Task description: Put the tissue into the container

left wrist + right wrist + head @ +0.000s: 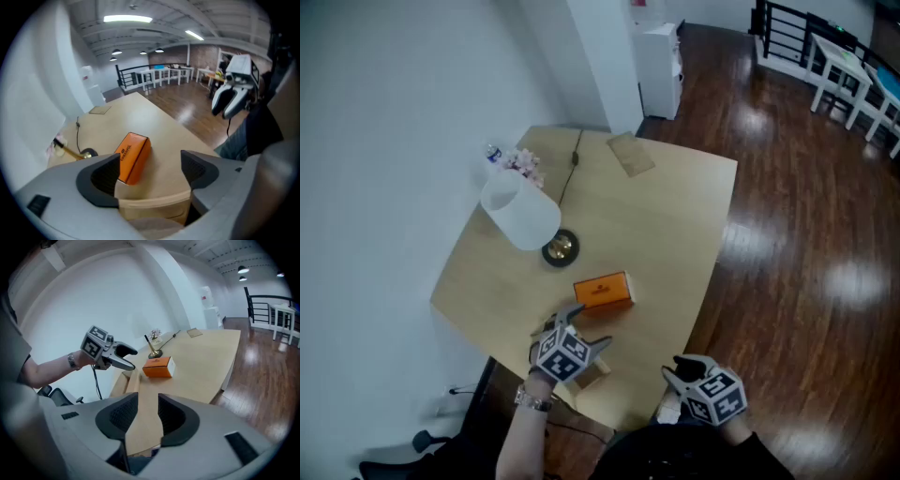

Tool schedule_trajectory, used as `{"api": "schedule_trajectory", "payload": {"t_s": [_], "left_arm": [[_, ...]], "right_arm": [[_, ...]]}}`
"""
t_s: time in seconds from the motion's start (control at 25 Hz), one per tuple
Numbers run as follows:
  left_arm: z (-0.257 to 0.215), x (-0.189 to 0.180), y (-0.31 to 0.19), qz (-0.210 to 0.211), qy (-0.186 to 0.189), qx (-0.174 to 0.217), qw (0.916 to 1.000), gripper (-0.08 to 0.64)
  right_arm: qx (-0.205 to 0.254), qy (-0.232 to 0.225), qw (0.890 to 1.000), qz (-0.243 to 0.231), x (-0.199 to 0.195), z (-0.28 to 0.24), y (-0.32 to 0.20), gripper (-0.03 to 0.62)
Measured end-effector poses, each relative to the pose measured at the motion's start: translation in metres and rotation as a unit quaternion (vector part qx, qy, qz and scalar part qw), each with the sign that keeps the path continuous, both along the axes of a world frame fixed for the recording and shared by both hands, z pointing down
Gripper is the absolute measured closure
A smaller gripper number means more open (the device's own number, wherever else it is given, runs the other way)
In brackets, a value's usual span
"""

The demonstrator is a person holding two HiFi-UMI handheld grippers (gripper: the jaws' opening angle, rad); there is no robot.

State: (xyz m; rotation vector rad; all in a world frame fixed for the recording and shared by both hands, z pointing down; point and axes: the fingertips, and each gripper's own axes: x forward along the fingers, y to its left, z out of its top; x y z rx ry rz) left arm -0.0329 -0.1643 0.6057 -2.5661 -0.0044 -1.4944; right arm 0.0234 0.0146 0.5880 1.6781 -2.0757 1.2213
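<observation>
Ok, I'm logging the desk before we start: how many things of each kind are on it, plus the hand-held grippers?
Orange box: 1
White-shaded lamp on brass base: 1
Tan box at the near edge: 1
Flat tan pad: 1
Cable: 1
Hand-held gripper: 2, left and right
Small items by the wall: too small to count
Total: 7

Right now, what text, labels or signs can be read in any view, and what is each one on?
"CHEERFUL": dark print on one face of the orange cardboard box, read in the left gripper view.
Same box in the head view and the right gripper view: print too blurred to read.
Small red sign at the room's far end: too small to read.
Nothing else legible.
</observation>
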Motion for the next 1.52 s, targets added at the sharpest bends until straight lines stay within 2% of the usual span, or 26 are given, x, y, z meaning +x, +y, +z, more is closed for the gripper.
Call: {"api": "schedule_trajectory", "payload": {"t_s": [0.08,0.16,0.28,0.48,0.6,0.76,0.88,1.04,1.12,1.2,1.28,1.4,1.52], "left_arm": [[0.019,0.019,-0.025,0.051,-0.03,0.03,0.9978,0.094],[0.038,0.037,-0.046,0.09,-0.052,0.044,0.9936,0.074],[0.067,0.055,-0.069,0.129,-0.086,0.04,0.9871,0.072],[0.105,0.055,-0.077,0.16,-0.157,0.005,0.9746,0.072],[0.117,0.051,-0.08,0.158,-0.177,0.018,0.9712,0.084],[0.112,0.055,-0.079,0.118,-0.161,0.025,0.9795,0.152],[0.095,0.054,-0.084,0.066,-0.129,0.033,0.9889,0.17],[0.034,0.045,-0.085,-0.02,-0.053,0.045,0.9974,0.173],[-0.007,0.031,-0.077,-0.087,-0.008,0.043,0.9953,0.173],[-0.043,0.003,-0.069,-0.17,0.03,0.04,0.9843,0.173],[-0.064,-0.034,-0.059,-0.26,0.052,0.044,0.9633,0.173],[-0.066,-0.09,-0.036,-0.387,0.064,0.04,0.919,0.172],[-0.045,-0.129,-0.008,-0.478,0.088,-0.012,0.8737,0.172]], "right_arm": [[-0.005,0.001,1.0,0.001,0.009,0.006,0.0,0.457],[-0.01,0.003,1.0,0.003,0.017,0.012,0.002,0.457],[-0.023,-0.001,1.0,0.016,0.027,0.019,0.01,0.457],[-0.039,-0.011,0.998,0.049,0.041,0.026,0.023,0.457],[-0.041,-0.013,0.997,0.063,0.048,0.026,0.027,0.457],[-0.043,-0.012,0.997,0.068,0.05,0.026,0.034,0.457],[-0.039,-0.011,0.997,0.06,0.046,0.024,0.029,0.457],[-0.028,-0.007,0.998,0.047,0.038,0.012,0.023,0.458],[-0.02,-0.005,0.999,0.031,0.036,0.006,0.02,0.457],[-0.012,-0.004,1.0,0.007,0.035,0.003,0.012,0.457],[-0.002,-0.005,1.0,-0.017,0.033,0.0,0.003,0.458],[0.011,-0.007,0.998,-0.058,0.028,-0.005,-0.01,0.458],[0.019,-0.008,0.995,-0.1,0.012,-0.009,-0.025,0.457]]}}
